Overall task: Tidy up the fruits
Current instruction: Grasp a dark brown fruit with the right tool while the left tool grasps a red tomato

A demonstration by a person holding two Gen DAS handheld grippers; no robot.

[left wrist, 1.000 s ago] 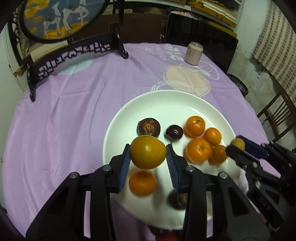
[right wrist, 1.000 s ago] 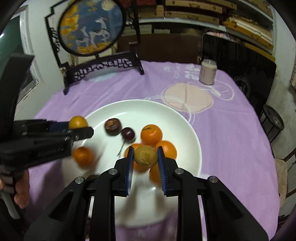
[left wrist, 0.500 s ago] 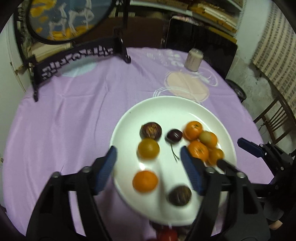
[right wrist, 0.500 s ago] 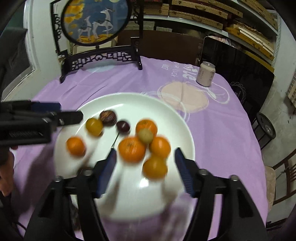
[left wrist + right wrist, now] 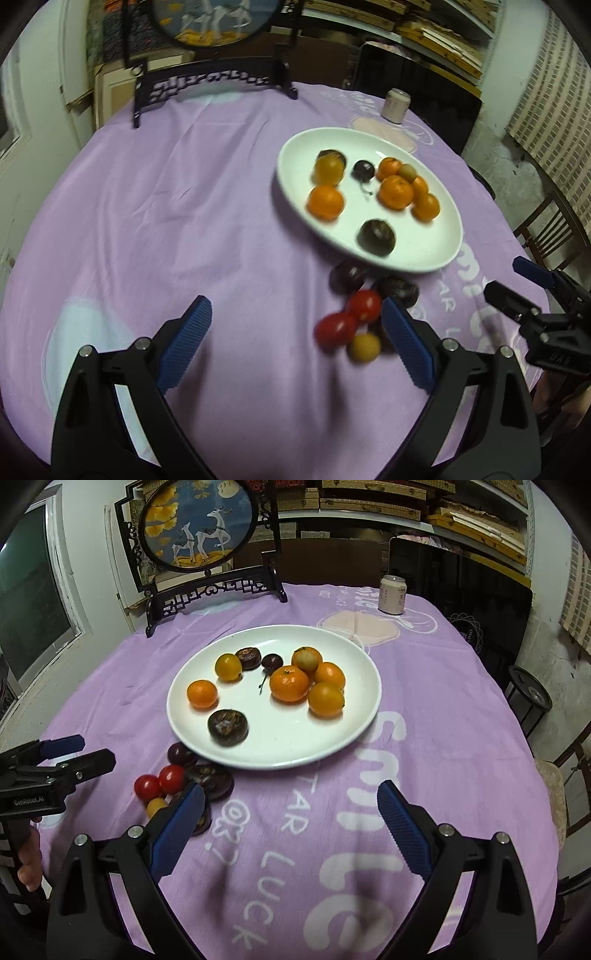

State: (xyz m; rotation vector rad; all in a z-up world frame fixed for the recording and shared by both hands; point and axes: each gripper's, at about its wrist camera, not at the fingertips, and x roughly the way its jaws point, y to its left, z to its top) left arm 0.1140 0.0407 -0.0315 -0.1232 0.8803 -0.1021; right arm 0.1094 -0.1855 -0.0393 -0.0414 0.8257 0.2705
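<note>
A white plate (image 5: pixel 343 734) on the purple cloth holds several oranges, a yellow fruit (image 5: pixel 228 667), a small brown-green fruit (image 5: pixel 307 661), a dark cherry (image 5: pixel 272 661) and two dark brown fruits. It also shows in the left wrist view (image 5: pixel 424 254). Loose on the cloth near the plate's front edge lie two red tomatoes (image 5: pixel 160 781), a small yellow fruit (image 5: pixel 156 805) and several dark fruits (image 5: pixel 210 775). My left gripper (image 5: pixel 295 345) is open and empty above the cloth, left of this pile (image 5: pixel 360 314). My right gripper (image 5: pixel 290 829) is open and empty, right of the pile.
A framed round deer picture on a black stand (image 5: pixel 199 531) stands at the table's back left. A drink can (image 5: pixel 392 593) stands at the back right. A chair (image 5: pixel 550 232) is beyond the table's right edge. Shelves line the back wall.
Both grippers opened and dropped their fruits on the plate: the left the yellow fruit, the right the small brown-green one. Both then pulled back toward the table's near side.
</note>
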